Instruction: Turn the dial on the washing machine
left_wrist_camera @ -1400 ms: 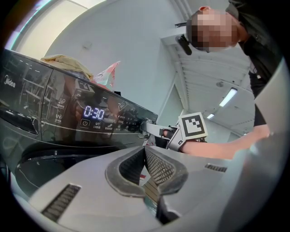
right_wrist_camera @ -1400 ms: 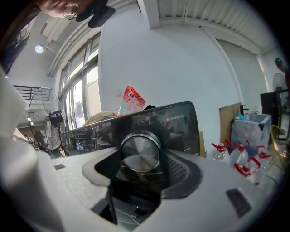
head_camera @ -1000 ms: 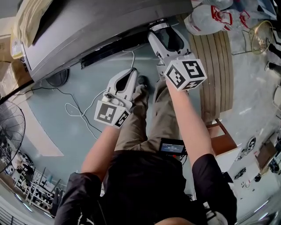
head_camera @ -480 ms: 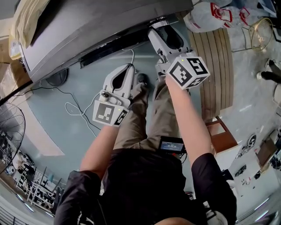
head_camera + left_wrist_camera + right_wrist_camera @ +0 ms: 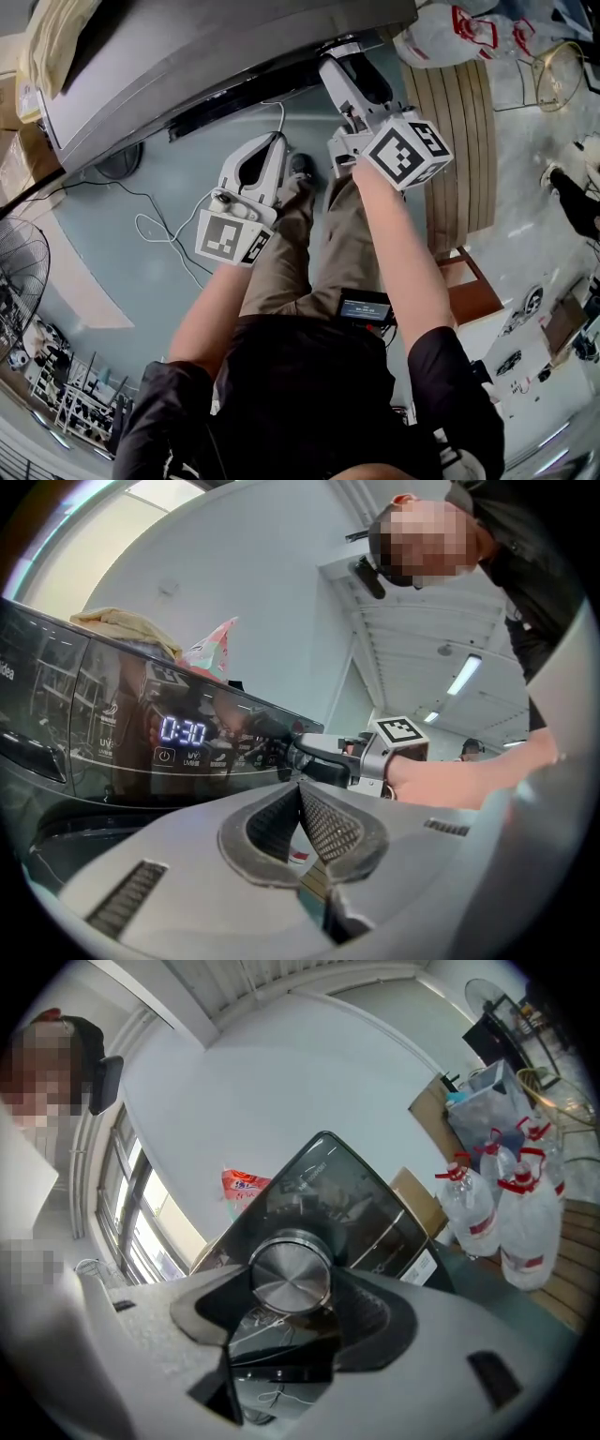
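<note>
The washing machine (image 5: 187, 66) fills the top of the head view, its dark front panel (image 5: 112, 742) showing a lit display (image 5: 183, 730). The round silver dial (image 5: 291, 1274) sits between the jaws of my right gripper (image 5: 291, 1288), and both pads press against its rim. From above, my right gripper (image 5: 339, 67) reaches in under the machine's front edge, and the dial is hidden there. My left gripper (image 5: 270, 148) hangs lower, apart from the machine, shut with nothing in it. Its pads (image 5: 323, 822) meet at the tips.
A white cable (image 5: 164, 230) loops on the blue-grey floor under the machine. A standing fan (image 5: 19, 281) is at the left and a wooden slatted pallet (image 5: 459, 141) at the right, with water bottles (image 5: 525, 1213) beside it. A cloth (image 5: 56, 37) lies on the machine's top.
My right gripper's marker cube has rolled a little and shifted right while staying at the dial. My left gripper has barely moved.
</note>
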Motion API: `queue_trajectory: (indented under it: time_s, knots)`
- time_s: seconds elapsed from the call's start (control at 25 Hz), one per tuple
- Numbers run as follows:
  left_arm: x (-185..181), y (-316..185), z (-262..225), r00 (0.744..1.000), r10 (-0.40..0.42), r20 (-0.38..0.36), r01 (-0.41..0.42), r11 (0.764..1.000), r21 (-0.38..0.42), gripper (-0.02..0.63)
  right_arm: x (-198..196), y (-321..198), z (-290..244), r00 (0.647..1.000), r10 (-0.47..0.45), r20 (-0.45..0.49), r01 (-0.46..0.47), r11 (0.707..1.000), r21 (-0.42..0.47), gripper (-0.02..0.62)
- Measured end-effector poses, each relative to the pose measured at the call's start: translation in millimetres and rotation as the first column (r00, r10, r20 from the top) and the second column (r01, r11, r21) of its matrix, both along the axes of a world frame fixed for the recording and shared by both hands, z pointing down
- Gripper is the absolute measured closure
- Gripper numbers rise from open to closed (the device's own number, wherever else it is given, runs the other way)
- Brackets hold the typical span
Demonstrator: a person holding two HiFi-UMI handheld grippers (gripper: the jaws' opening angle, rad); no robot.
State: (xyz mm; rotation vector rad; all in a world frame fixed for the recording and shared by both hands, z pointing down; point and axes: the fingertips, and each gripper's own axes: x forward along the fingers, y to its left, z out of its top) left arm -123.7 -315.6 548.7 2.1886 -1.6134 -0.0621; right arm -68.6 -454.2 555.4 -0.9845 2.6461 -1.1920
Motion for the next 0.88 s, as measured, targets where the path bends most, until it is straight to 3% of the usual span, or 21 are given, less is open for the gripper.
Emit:
queue_trajectory:
  time_s: [0.56, 0.76, 0.88]
  knots:
    - [-8.2, -6.1, -1.3, 0.999, -0.045, 0.031, 0.044, 0.999, 0.012, 0.611, -2.6, 1.1, 1.3, 0.988, 0.023, 0.153, -0.004, 0.993, -0.121, 0.321]
    - [-8.7, -6.6, -2.1, 0.998, -0.052, 0.032, 0.051, 0.999, 0.014, 0.611, -3.1, 1.0, 0.4, 0.968, 0.041, 0.248, 0.005, 0.983, -0.184, 0.321]
    - [-9.6, -7.4, -0.6, 0.997, -0.062, 0.034, 0.062, 0.998, 0.016, 0.611, -2.6, 1.2, 1.7, 0.964, 0.051, 0.260, 0.003, 0.979, -0.202, 0.321]
